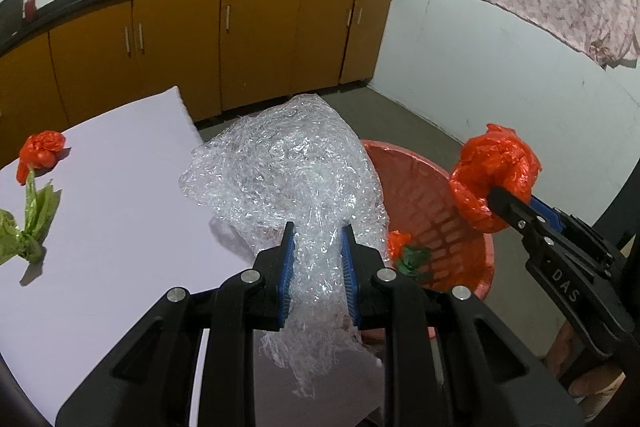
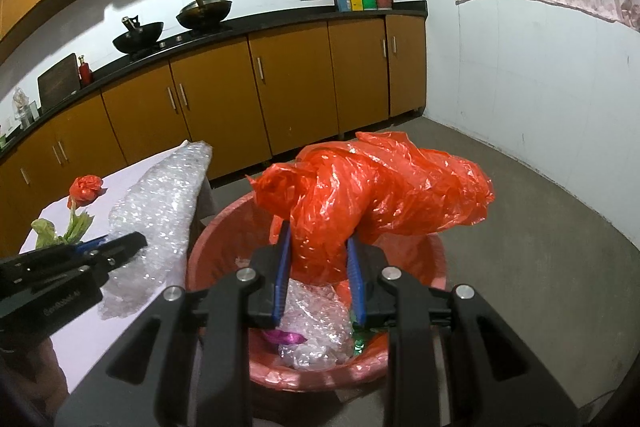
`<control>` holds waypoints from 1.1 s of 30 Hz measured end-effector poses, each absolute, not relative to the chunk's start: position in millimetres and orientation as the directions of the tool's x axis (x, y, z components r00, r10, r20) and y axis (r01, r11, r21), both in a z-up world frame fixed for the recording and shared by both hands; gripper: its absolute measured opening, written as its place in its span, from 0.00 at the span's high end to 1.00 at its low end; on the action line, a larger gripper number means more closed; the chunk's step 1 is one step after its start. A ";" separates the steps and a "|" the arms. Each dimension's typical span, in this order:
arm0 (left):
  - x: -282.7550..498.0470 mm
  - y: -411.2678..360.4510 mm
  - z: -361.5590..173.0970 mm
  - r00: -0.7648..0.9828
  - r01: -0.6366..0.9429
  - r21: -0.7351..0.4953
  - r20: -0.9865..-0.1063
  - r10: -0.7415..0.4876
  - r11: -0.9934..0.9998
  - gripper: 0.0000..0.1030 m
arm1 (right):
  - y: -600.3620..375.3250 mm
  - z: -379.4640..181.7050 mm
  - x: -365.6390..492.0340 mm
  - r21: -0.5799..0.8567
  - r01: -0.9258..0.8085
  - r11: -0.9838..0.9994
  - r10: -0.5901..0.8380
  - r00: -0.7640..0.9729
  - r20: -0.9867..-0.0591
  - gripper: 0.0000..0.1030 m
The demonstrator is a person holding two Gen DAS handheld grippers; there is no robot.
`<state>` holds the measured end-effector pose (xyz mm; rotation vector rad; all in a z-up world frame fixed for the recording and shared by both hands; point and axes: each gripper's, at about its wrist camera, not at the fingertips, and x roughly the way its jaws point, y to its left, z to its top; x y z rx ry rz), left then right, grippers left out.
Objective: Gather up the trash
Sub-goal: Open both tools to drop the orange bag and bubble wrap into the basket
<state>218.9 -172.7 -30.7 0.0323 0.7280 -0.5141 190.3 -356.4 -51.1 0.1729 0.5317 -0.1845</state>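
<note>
Leftmost, on the white table, you have a small red wad and a green scrap lying loose, well apart from both tools. Next, your left gripper pinches the clear bubble wrap, its blue pads pressed into the bundle's near end. The bundle runs lengthwise away from the fingers and sits over the table's right edge, so the red basket lies to its right and below, not yet under it. Further right, your right gripper clamps the red plastic bag, which hangs directly above the basket's open mouth, over the clear plastic, purple and green scraps already inside. So the right hand is nearer: parting those fingers should probably drop the bag straight in, while the left needs to swing rightward first.
</note>
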 end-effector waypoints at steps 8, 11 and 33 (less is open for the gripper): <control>226.0 -191.8 -40.1 0.597 0.493 -0.138 -0.664 -0.449 0.859 0.79 | -359.8 -55.5 196.0 0.114 0.210 0.971 -0.123 0.847 -0.517 0.75; 229.9 -197.9 -44.3 0.582 0.504 -0.136 -0.676 -0.452 0.853 0.79 | -364.1 -57.3 197.9 0.122 0.212 0.970 -0.120 0.848 -0.516 0.75; 237.5 -195.2 -57.8 0.529 0.518 -0.193 -0.693 -0.489 0.834 0.53 | -370.4 -67.6 195.8 0.199 0.197 0.960 -0.069 0.855 -0.514 0.54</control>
